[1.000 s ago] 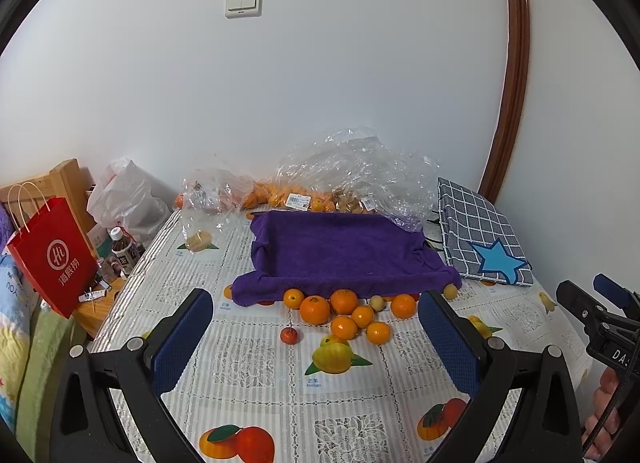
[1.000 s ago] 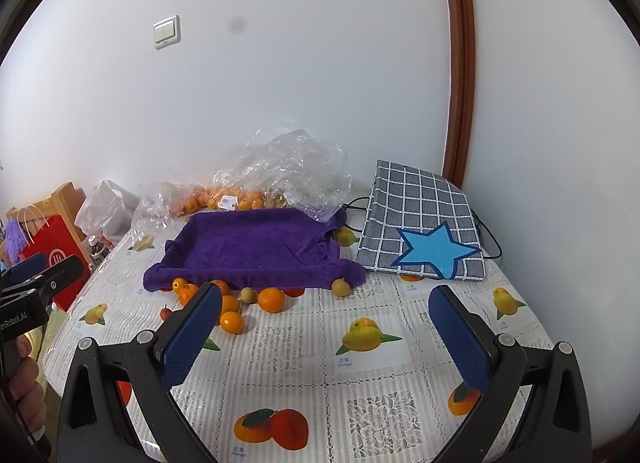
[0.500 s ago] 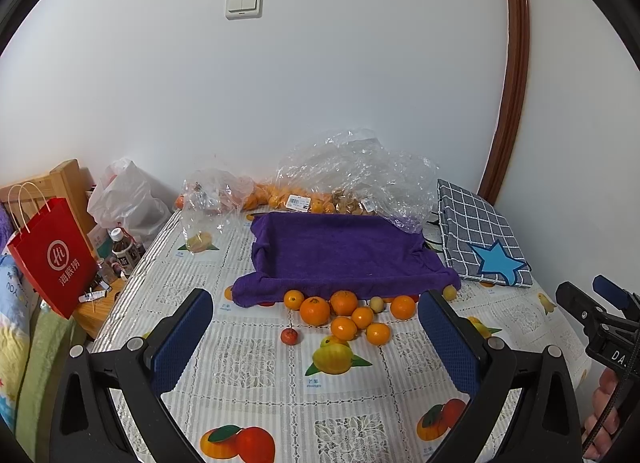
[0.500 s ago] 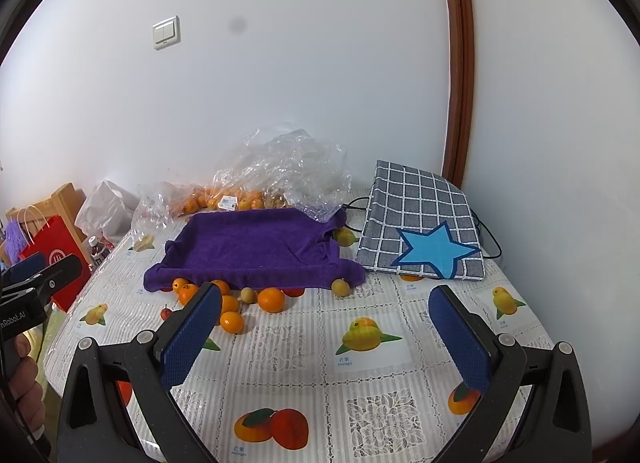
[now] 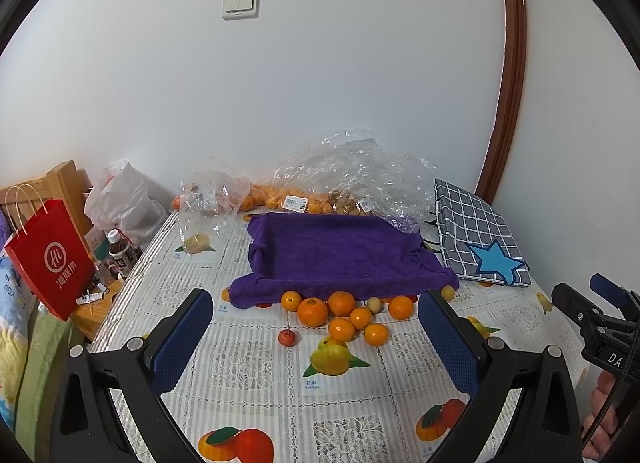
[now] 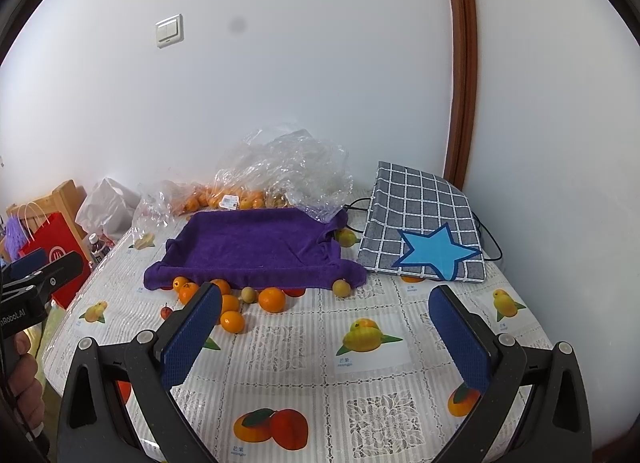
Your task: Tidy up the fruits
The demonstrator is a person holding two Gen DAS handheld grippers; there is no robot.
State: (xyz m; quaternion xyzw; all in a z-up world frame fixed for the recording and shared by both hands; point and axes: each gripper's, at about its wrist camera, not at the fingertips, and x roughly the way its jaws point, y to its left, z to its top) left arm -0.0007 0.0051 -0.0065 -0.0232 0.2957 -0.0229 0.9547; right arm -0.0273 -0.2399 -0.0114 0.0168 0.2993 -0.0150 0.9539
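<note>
Several oranges (image 5: 312, 311) lie loose on the fruit-print tablecloth in front of a purple towel-lined tray (image 5: 336, 251). A small red fruit (image 5: 287, 337) and a pale round fruit (image 5: 374, 304) lie among them. In the right wrist view the oranges (image 6: 272, 299) and the tray (image 6: 256, 247) show at centre left, with another pale fruit (image 6: 342, 287) by the towel's corner. My left gripper (image 5: 316, 339) is open and empty, held above the near table. My right gripper (image 6: 326, 331) is open and empty, further right.
Clear plastic bags (image 5: 352, 179) with more oranges sit behind the tray by the wall. A grey checked pouch with a blue star (image 5: 480, 239) lies at the right. A red paper bag (image 5: 48, 255) and bottles stand off the table's left edge.
Both grippers have barely moved; the views have shifted very slightly. Nothing on the table has moved.
</note>
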